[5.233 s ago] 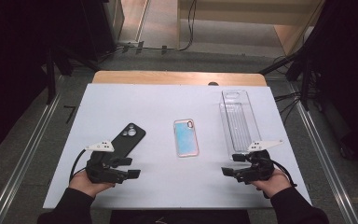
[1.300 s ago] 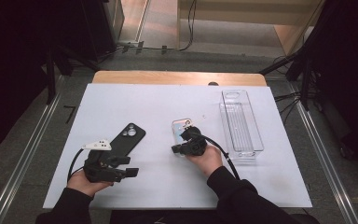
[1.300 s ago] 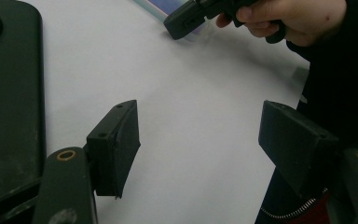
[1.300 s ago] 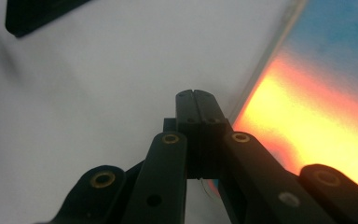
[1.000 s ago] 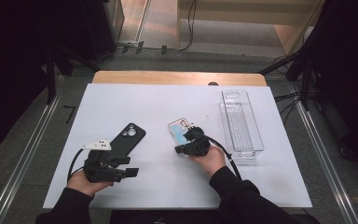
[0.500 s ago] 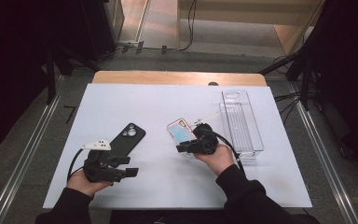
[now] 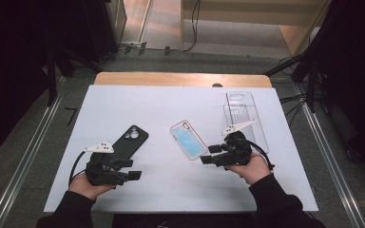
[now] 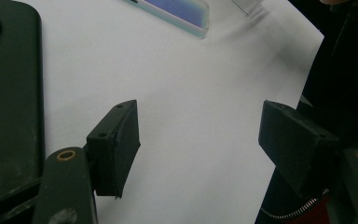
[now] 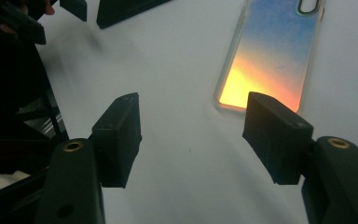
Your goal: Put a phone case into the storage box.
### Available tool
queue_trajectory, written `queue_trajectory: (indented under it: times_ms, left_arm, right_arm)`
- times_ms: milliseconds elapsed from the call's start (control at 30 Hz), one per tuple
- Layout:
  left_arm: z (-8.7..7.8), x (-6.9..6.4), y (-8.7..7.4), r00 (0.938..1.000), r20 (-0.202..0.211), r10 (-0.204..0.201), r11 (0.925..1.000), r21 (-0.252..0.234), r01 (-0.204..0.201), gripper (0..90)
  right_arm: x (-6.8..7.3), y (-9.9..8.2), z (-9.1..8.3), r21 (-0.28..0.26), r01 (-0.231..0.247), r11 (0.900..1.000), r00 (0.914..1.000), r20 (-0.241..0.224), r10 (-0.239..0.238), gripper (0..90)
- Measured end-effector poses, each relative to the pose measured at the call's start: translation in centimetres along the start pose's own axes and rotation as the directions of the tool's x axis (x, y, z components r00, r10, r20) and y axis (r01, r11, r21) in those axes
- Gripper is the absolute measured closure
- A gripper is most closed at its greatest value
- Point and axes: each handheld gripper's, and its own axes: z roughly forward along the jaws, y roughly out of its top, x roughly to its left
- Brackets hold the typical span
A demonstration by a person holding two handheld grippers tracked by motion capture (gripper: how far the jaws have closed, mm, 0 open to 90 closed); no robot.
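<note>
No readable text, label, brand, number or sign appears anywhere. The black phone case [image 7: 129, 141], the blue and orange gradient phone case [image 7: 188, 139], the clear phone case [image 7: 244, 116] and the white surface [image 7: 171, 102] all carry no legible markings in the high view or either gripper view.

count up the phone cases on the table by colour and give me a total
Black case: 1
Blue-tinted case: 1
Clear case: 1
Total: 3
</note>
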Motion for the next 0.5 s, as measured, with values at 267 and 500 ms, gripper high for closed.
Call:
queue_trajectory:
  times_ms: [267, 500]
  left_arm:
    - [0.0, 0.0, 0.0, 1.0, 0.0, 0.0, 1.0, 0.002, 0.0, 29.4]
    - [0.1, 0.0, 0.0, 1.0, -0.001, 0.0, 1.0, 0.003, 0.0, 29.3]
  right_arm:
    - [-0.7, -2.6, -1.4, 0.005, -0.023, 0.9997, 0.9996, -0.015, 0.023, 29.1]
    - [-1.1, -4.7, -2.4, 0.022, -0.017, 0.9996, 0.9998, 0.0, 0.017, 28.0]
